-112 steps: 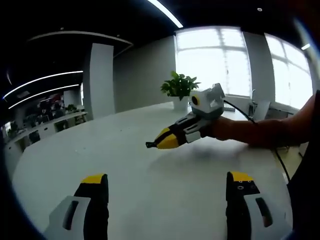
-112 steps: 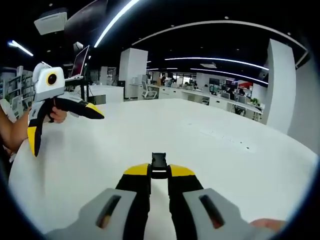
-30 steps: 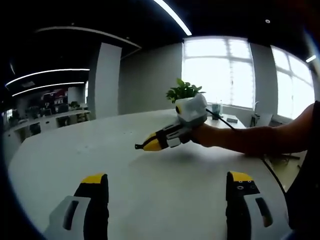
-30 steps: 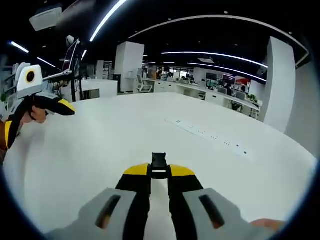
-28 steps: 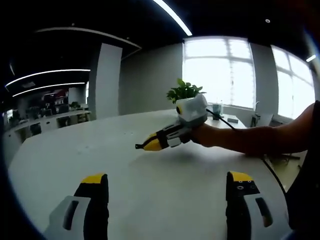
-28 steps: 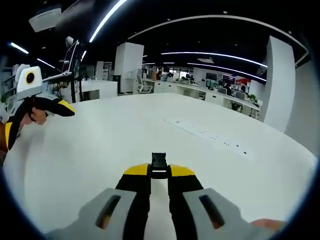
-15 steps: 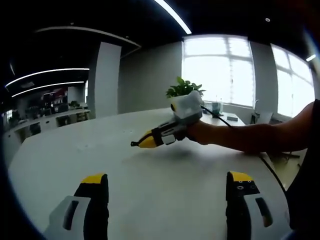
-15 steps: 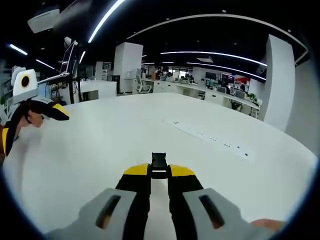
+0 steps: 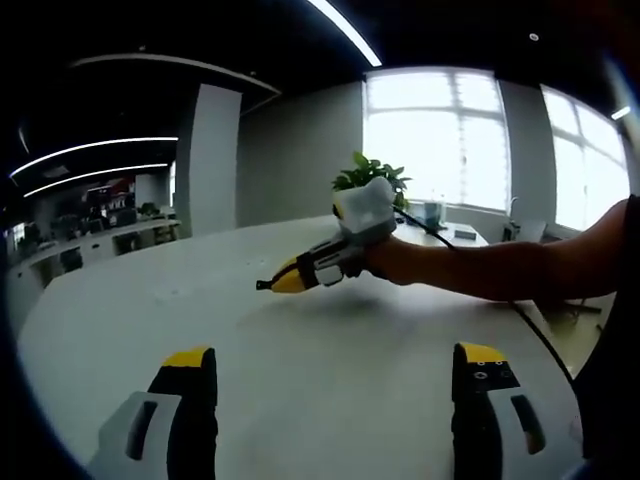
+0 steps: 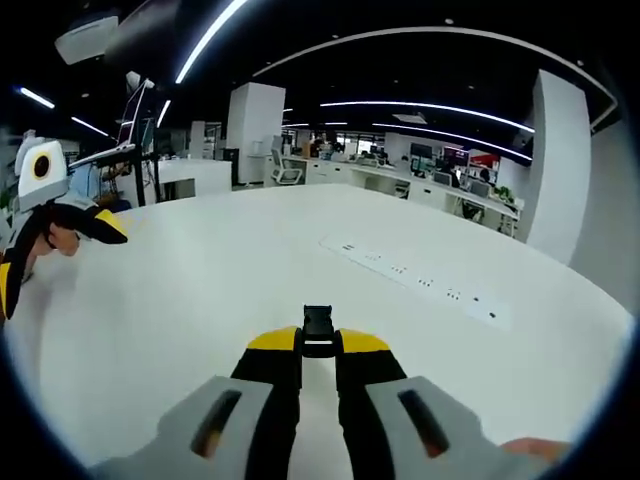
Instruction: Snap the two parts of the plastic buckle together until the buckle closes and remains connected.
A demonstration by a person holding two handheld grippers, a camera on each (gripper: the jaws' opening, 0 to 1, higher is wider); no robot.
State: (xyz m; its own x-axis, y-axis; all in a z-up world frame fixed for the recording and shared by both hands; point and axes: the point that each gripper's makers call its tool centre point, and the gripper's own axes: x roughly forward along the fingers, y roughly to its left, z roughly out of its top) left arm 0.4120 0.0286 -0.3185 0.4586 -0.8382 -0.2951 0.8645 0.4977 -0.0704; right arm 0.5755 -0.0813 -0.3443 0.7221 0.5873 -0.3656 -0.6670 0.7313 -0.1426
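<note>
Right gripper (image 10: pixel 318 345) jaws clamped on a small black plastic buckle piece (image 10: pixel 318 328) (ridged, protruding past the yellow tips), above the white table (image 10: pixel 300 260), left gripper (image 9: pixel 335 385) jaws wide apart, holding nothing.

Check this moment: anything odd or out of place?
One thing: the right hand-held gripper pinches a small black plastic buckle piece, while the left hand-held gripper is open and holds nothing. No mating part lies on the white table.
</note>
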